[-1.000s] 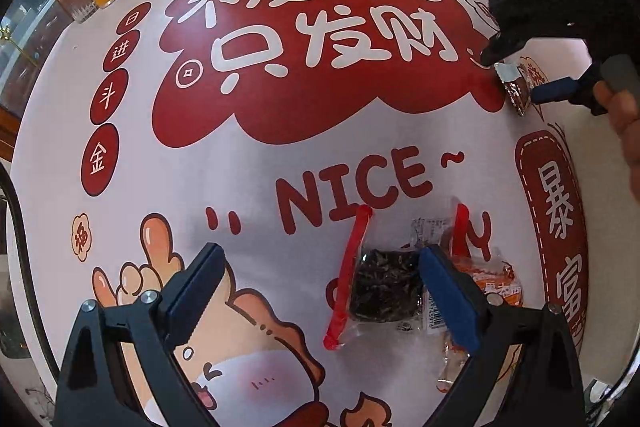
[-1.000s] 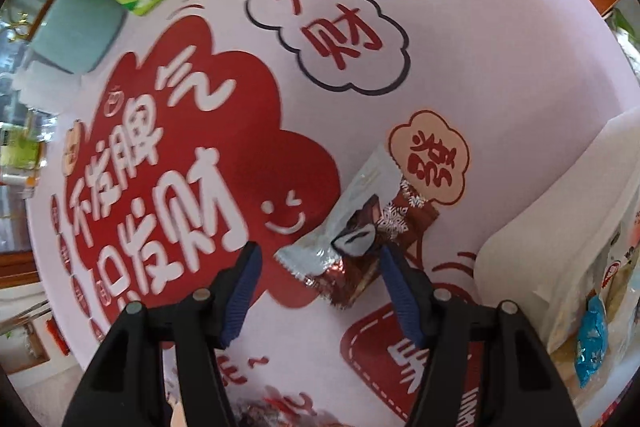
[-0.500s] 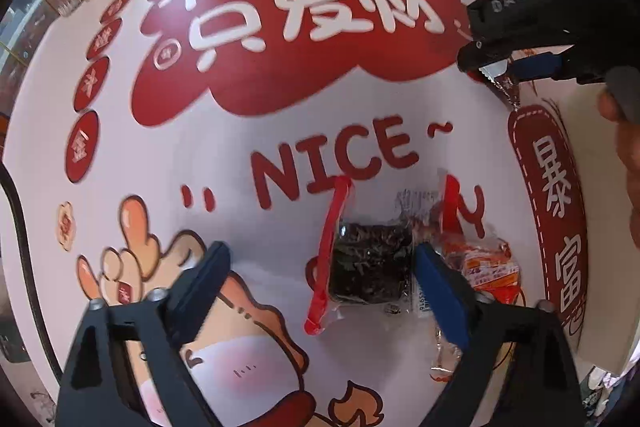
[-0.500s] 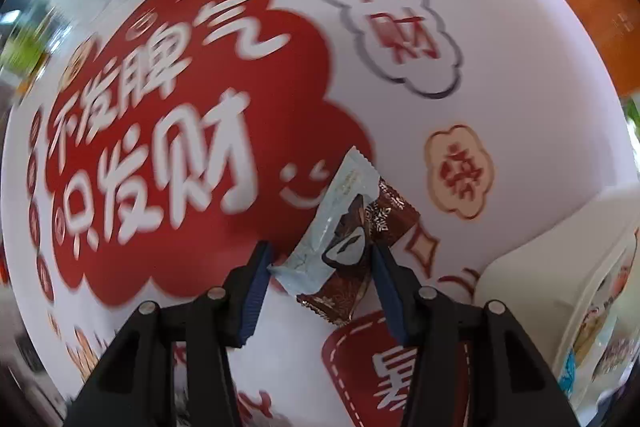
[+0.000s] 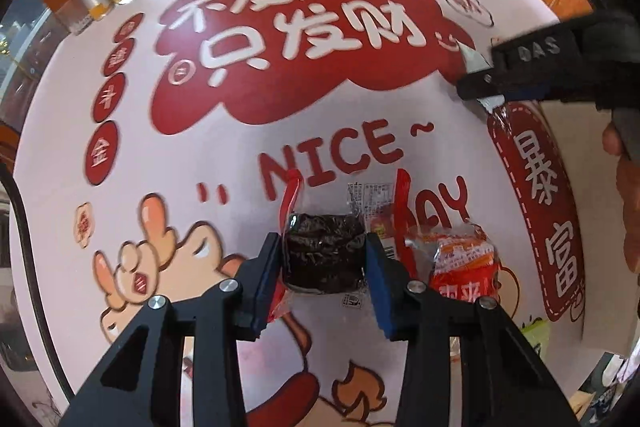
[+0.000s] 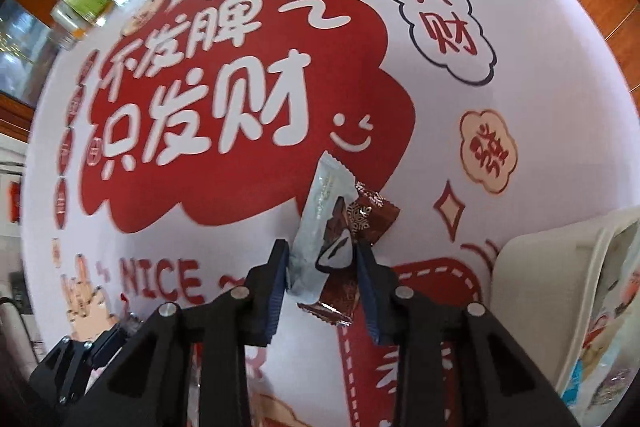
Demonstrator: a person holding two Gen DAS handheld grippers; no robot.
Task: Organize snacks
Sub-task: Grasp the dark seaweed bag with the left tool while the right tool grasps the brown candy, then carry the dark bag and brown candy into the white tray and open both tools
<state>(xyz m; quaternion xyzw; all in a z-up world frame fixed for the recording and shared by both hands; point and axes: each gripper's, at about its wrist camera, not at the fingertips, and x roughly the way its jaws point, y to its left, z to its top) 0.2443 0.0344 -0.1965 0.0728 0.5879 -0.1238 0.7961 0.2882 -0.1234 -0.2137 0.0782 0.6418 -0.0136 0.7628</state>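
Both grippers closed in since earlier: left gripper point(image 5: 325, 259) closing on dark snack pack point(image 5: 324, 254) mid-tablecloth point(image 5: 132, 163), right gripper point(image 6: 322, 259) closing on chocolate bar wrapper point(image 6: 325, 227) near bin point(image 6: 540, 267); light, crinkly, slippery, gripped mid-body.

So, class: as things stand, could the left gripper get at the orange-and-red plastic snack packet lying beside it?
Probably not yet: the left gripper is closing around a dark snack in a clear wrapper. The orange-and-red packet lies just outside its right finger, uncovered, so once freed it looks reachable.
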